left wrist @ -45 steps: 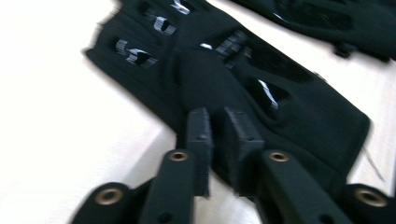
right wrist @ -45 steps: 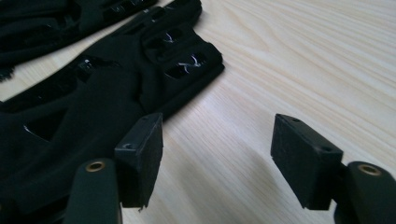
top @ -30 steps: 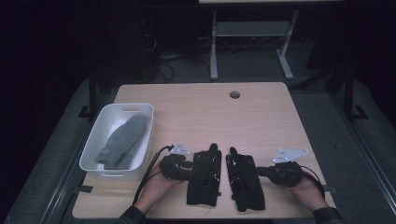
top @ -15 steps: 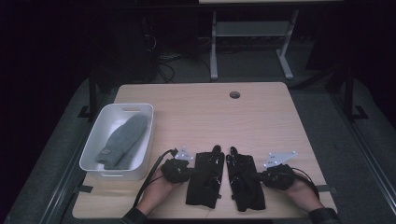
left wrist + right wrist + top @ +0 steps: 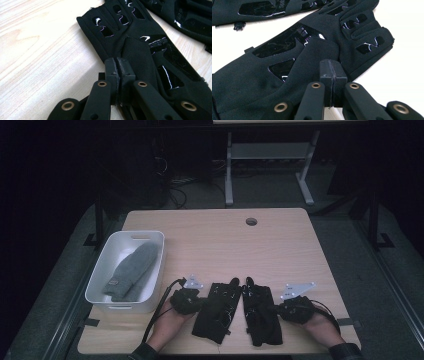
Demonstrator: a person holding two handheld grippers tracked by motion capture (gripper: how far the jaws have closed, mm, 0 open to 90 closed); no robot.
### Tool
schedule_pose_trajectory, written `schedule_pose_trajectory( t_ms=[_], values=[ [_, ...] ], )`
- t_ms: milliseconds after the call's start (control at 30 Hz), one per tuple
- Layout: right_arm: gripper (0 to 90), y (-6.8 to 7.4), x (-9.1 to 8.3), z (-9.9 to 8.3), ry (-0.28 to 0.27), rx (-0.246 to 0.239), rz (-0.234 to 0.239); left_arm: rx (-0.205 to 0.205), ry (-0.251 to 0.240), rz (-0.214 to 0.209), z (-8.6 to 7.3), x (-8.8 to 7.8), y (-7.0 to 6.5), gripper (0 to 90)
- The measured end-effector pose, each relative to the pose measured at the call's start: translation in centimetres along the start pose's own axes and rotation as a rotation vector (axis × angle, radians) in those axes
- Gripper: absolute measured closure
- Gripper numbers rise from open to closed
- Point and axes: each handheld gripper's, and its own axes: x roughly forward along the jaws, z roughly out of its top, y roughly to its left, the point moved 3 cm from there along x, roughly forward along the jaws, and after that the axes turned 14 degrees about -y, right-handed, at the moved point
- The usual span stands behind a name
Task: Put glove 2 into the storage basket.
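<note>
This looks like a lab or recording room set up for data collection. A light wooden bench [image 5: 280,245] with a cable hole [image 5: 251,221] stands alone on grey carpet [image 5: 360,270] in a darkened room, lit from above. Behind it are the white metal legs of another bench [image 5: 305,175] and loose cables on the floor [image 5: 175,187]. Black frame posts [image 5: 372,215] flank the bench.

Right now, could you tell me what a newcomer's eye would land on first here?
Two black gloves lie side by side at the table's near edge, the left gripper and right gripper each pinching one's outer edge. At the left, a white bin holds a grey mitten.
</note>
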Motion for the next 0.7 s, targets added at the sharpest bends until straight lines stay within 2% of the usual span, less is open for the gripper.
schedule_pose_trajectory(
  t_ms=[233, 267, 367, 500, 533, 633, 700],
  values=[
    [89.6, 0.3, 0.8, 0.6, 0.005, -0.012, -0.002, -0.046, -0.058, -0.012, 0.5, -0.6, 0.3, 87.3],
    [89.7, 0.4, 0.9, 0.6, 0.008, -0.008, -0.002, -0.066, -0.077, -0.023, 0.6, -0.7, 0.3, 87.3],
    [89.8, 0.4, 1.4, 1.0, 0.007, -0.016, 0.003, -0.085, -0.12, -0.042, 1.2, -1.2, 0.4, 87.4],
    [89.8, 0.5, 1.9, 1.3, 0.012, -0.009, 0.003, -0.101, -0.178, -0.041, 2.1, -1.7, 0.6, 87.5],
    [89.8, 0.4, 2.1, 1.4, 0.01, -0.022, 0.006, -0.103, -0.186, -0.043, 2.2, -1.8, 0.6, 87.5],
    [89.8, 0.4, 2.4, 1.7, 0.012, -0.022, 0.006, -0.127, -0.206, -0.065, 2.8, -1.9, 0.8, 87.6],
    [89.8, 0.5, 2.7, 1.9, 0.017, -0.018, 0.003, -0.126, -0.206, -0.074, 3.0, -1.9, 0.8, 87.5]
  ],
)
